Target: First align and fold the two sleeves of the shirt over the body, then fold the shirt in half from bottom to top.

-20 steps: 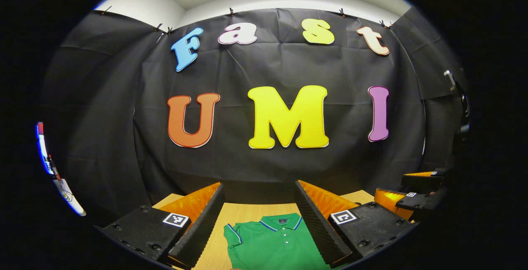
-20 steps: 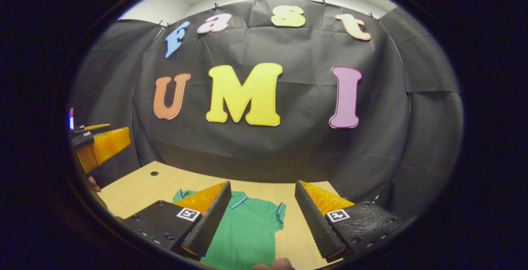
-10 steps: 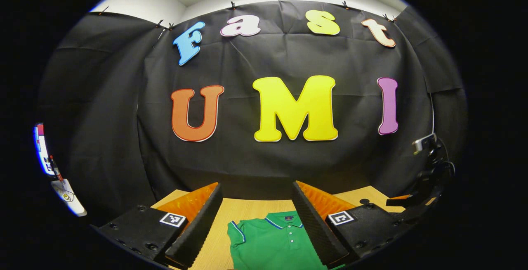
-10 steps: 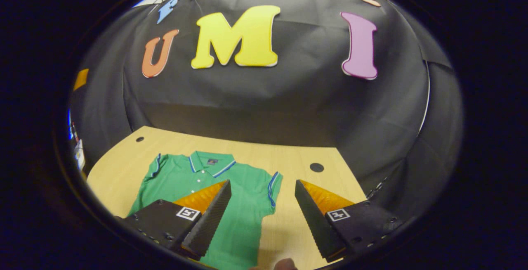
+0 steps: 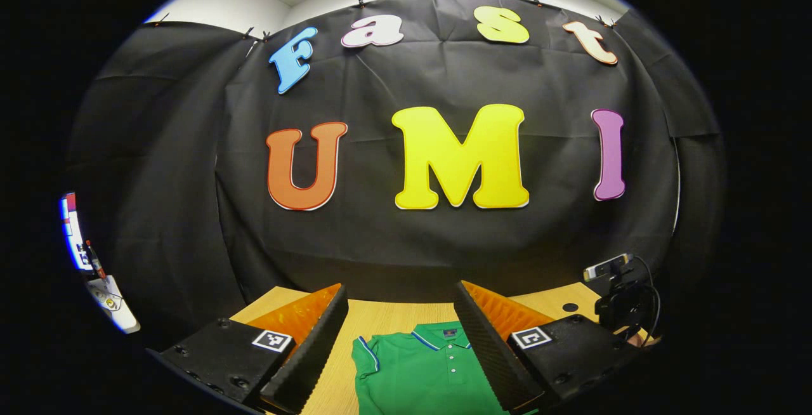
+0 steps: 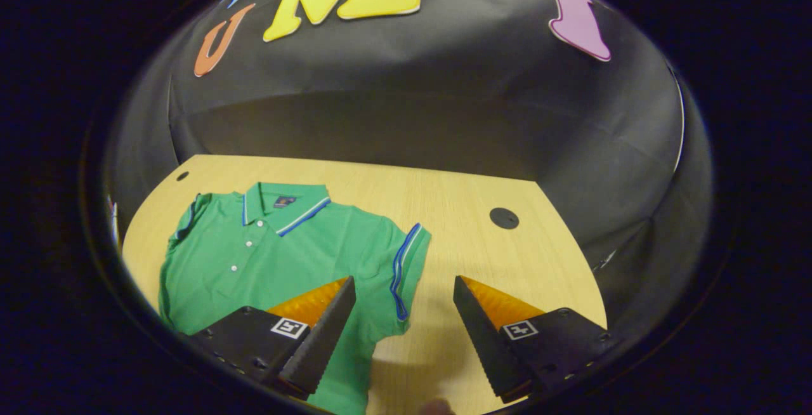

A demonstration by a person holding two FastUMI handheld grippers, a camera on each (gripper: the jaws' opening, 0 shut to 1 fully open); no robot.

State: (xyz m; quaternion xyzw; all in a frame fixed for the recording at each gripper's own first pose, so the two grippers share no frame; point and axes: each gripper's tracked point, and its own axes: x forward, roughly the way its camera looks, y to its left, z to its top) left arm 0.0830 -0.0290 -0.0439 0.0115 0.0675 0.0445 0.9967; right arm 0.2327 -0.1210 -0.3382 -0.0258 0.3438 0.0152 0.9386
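A green polo shirt [image 6: 273, 243] with blue-trimmed collar and cuffs lies flat, front up, on the wooden table [image 6: 469, 193]. Its collar points to the back wall and both short sleeves are spread out. My right gripper [image 6: 403, 283] hangs open above the table, angled down. The sleeve cuff [image 6: 403, 263] sits just ahead of the gap, and one fingertip [image 6: 339, 294] is over the shirt's side. My left gripper [image 5: 399, 291] is open and held level. In its view the shirt's collar and placket [image 5: 438, 355] lie below, between its fingers. The right gripper's housing [image 5: 625, 304] is low at the far right.
The table has a large round hole [image 6: 504, 218] near its right back corner and a small one [image 6: 183, 176] at the left back. The black cloth wall closes the table's far edge. Bare wood lies to the right of the shirt.
My right gripper has tipped down toward the table, so the whole upper shirt came into its view. In the left gripper view, the right gripper has dropped lower; the left gripper barely shifted.
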